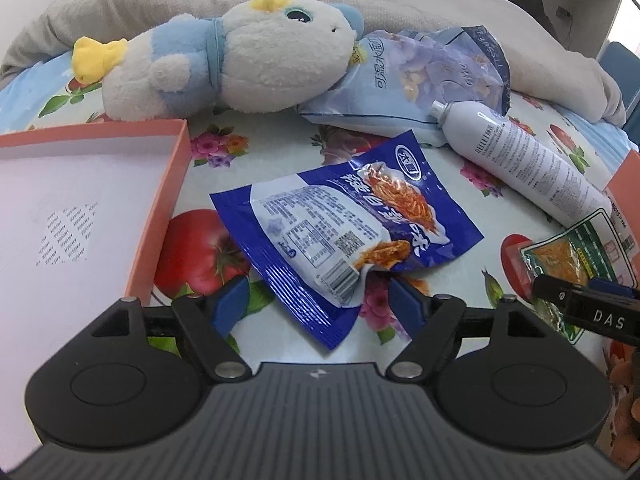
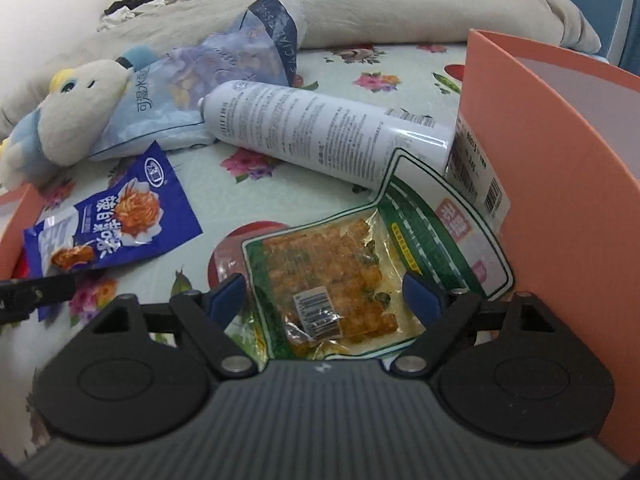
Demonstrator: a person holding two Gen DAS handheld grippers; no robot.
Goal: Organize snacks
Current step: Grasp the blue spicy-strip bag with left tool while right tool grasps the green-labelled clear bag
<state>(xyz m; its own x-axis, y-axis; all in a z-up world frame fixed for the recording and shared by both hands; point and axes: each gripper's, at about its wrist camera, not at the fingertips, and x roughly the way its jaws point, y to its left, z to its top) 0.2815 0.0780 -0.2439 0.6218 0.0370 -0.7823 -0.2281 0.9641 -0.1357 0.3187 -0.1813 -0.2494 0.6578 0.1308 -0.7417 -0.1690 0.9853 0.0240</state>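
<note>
- The sorting looks barely begun: both snack packets lie loose on the bed (image 1: 280, 148), and neither coral container has a snack in it as far as the views show.
- The blue snack packet (image 1: 344, 216) lies flat on the flowered sheet in the middle of the bed, just beside the right wall of the shallow coral lid (image 1: 160, 208), whose white inside shows only a faint printed patch.
- The green snack packet (image 2: 352, 276) lies nearer the right side of the bed, its far corner touching or overlapping the white spray bottle (image 2: 320, 132), just beside the tall coral box (image 2: 560, 152).
- Left gripper (image 1: 316, 304): fingers wide apart, hanging around the near corner of the blue packet; the packet's end lies between them, and I cannot tell whether either pad touches it. Nothing is gripped.
- Right gripper (image 2: 328, 296): fingers also spread wide, straddling the near end of the green packet without pinching it.
- My judgement is that both hands are lined up for a first pick, each on its own packet, with every placement left to do.
- A plush toy (image 1: 224, 68) and a pale blue pouch (image 1: 404, 80) lie toward the far side of the bed against the grey blanket (image 1: 400, 0); whether the pouch counts as a snack is unclear.
</note>
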